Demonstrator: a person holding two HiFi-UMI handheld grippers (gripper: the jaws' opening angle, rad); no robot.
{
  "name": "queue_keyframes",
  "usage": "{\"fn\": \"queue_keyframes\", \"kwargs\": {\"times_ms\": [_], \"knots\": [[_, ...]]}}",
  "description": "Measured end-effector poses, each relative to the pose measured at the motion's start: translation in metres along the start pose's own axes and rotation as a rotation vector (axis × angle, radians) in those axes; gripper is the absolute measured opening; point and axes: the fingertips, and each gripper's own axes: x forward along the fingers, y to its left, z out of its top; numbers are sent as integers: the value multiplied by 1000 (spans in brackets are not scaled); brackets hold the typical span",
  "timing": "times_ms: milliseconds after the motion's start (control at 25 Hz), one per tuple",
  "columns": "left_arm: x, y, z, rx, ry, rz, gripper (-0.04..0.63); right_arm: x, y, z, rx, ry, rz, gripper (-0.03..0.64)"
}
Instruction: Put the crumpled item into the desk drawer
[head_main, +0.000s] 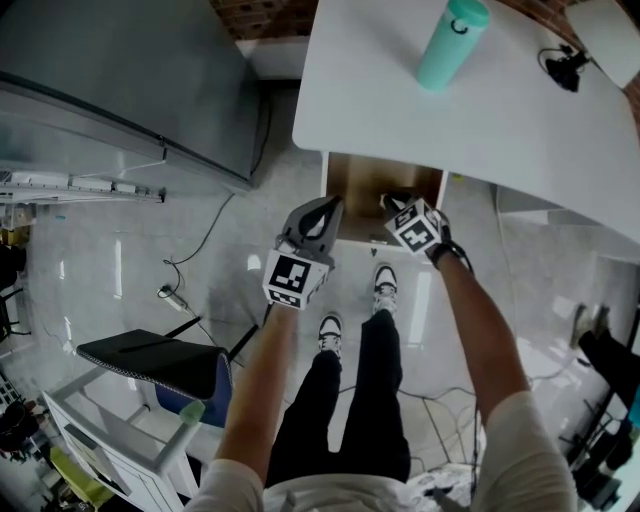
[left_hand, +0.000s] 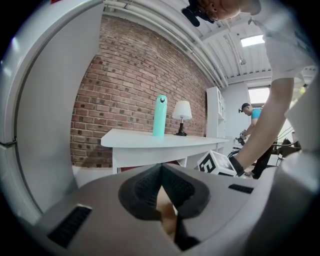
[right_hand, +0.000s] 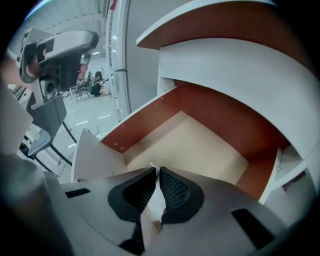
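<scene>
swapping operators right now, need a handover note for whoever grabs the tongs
Left tongs: shut, nothing seen in them.
Right tongs: shut on the white crumpled item, above the open brown wooden desk drawer.
Done: drawer open, item gripped.
Left to do: probably lower it in, release.

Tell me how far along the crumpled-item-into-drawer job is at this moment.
Done: the desk drawer stands open, and the part of its floor that shows is bare. In hand: the right hand-held gripper is shut on the crumpled white item and points down into the drawer. Left to do: release the item inside, since it is not yet dropped. The left hand-held gripper hangs shut by the drawer's front.
</scene>
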Motion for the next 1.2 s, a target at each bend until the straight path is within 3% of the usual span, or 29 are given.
{"fn": "queue_keyframes", "kwargs": {"times_ms": [120, 240, 440, 680, 960, 1200], "knots": [[-4, 2, 3, -10, -8, 9, -3, 1, -2, -1, 57, 1, 8, 14], [-5, 7, 6, -12, -11, 13, -4, 2, 1, 3, 78, -9, 15, 91], [-10, 9, 8, -50, -19, 26, -4, -8, 6, 8, 90, -29, 17, 109], [-15, 5, 16, -43, 7, 23, -5, -38, 4, 17, 150, -69, -5, 110], [-36, -10, 38, -76, 58, 30, -5, -108, 20, 25, 294, -185, -53, 110], [-67, -27, 77, -99, 73, 26, -5, -195, 11, 59, 398, -330, -152, 105]]}}
